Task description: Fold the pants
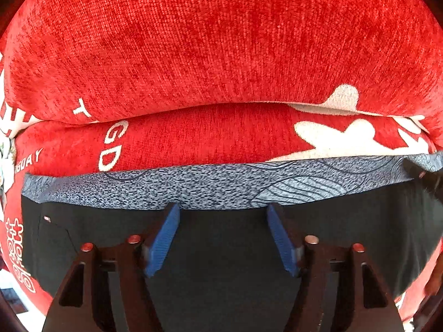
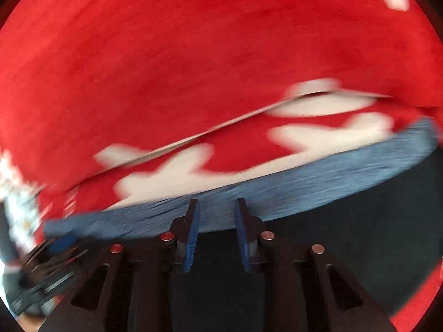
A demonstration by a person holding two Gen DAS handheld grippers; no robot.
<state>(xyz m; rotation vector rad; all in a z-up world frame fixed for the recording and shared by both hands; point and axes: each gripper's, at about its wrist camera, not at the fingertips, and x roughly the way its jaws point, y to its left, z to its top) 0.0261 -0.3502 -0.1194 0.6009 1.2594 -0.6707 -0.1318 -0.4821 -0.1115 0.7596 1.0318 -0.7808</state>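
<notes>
1. While both of my tongs point down over the cloth, my left gripper (image 1: 223,215) stands spread with its blue pads (image 1: 163,235) apart and nothing pinched between them; only dark fabric lies beneath.
2. My right gripper (image 2: 216,213) has its jaws narrowly parted, and as far as the smeared right wrist view shows, no cloth sits between the pads, so I judge it empty too.
3. Just past both sets of fingertips, toward twelve o'clock, runs the grey patterned waistband (image 1: 193,185) of the black pants (image 1: 221,249); the dark body of the garment fills the lower half of each view, toward six o'clock.
4. Beyond the band, at twelve o'clock, lies the red sofa cover (image 1: 221,41) with white lettering and shapes.
5. How far along: the pants lie flat, and I see a single smooth layer near the waist, though I cannot tell whether the legs are already doubled. I judge the folding is still to finish, with a fresh grip needed.
</notes>
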